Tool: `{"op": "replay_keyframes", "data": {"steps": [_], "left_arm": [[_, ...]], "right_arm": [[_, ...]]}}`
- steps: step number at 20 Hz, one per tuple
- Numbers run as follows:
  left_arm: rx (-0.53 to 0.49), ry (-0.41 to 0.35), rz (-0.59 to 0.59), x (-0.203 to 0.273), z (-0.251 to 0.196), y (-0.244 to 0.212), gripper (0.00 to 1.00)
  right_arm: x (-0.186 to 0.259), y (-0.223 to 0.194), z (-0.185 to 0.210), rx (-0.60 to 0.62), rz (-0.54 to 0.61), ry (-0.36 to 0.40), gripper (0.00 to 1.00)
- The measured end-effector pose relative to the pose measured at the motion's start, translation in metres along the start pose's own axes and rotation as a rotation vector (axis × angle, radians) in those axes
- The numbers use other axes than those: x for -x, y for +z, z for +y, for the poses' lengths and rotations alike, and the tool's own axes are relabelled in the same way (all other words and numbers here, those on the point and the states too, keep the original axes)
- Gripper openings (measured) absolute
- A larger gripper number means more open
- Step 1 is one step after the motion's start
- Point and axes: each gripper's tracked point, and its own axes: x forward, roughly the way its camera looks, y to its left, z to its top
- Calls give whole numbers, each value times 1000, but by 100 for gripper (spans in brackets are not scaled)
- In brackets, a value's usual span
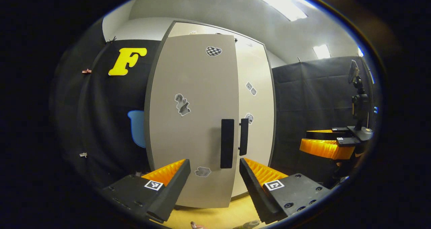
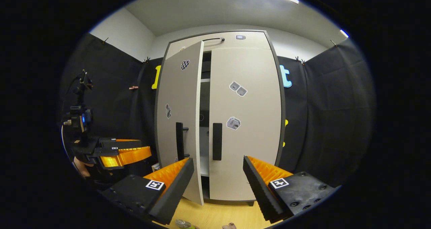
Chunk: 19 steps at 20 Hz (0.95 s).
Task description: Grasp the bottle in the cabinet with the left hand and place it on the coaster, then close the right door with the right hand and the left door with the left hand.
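A tall pale grey cabinet [image 2: 219,118] with dark edges stands on a light wooden worktop [image 2: 219,215] in front of black cloth walls. Going left to right in the right gripper view: the left claw [image 2: 126,153], held by a hand partly in shadow, hangs at the far left beside the cabinet with its fingers close together and nothing visibly between them. Next comes the left door [image 2: 178,121], standing partly ajar, its outer edge swung toward the camera, with a dark vertical handle [image 2: 180,141]. A narrow dark gap follows, with a shelf edge inside. The right door [image 2: 244,121] lies shut and flat, with its own dark handle [image 2: 217,141]. Both doors carry small stickers, one checkered in black and white; any writing on them is too small to read. At the bottom, the right claw [image 2: 219,182] is spread wide and holds nothing, aimed at the gap between the doors. At the bottom edge of the worktop a small part of the bottle [image 2: 183,224] peeks in; whether it stands on a coaster cannot be told. In the left gripper view, the left claw's own fingers are spread apart and empty, pointing at the left door's handle, with the right claw at the far right. Each claw carries small square black-and-white marker tags, no readable words.
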Motion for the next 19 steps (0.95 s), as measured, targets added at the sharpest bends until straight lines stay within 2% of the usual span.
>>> {"op": "replay_keyframes", "data": {"steps": [2,3,8,19], "left_arm": [[-2,27,-28,4,-1,9,93],[0,27,-33,3,-4,12,93],[-6,64,-36,4,-1,17,93],[27,50,-7,4,-12,17,94]], "right_arm": [[-2,-3,-3,-9,15,27,100],[-3,-1,-4,-10,11,35,98],[-7,5,-2,-22,-10,73,98],[-6,8,-1,0,-21,106,98]]}}
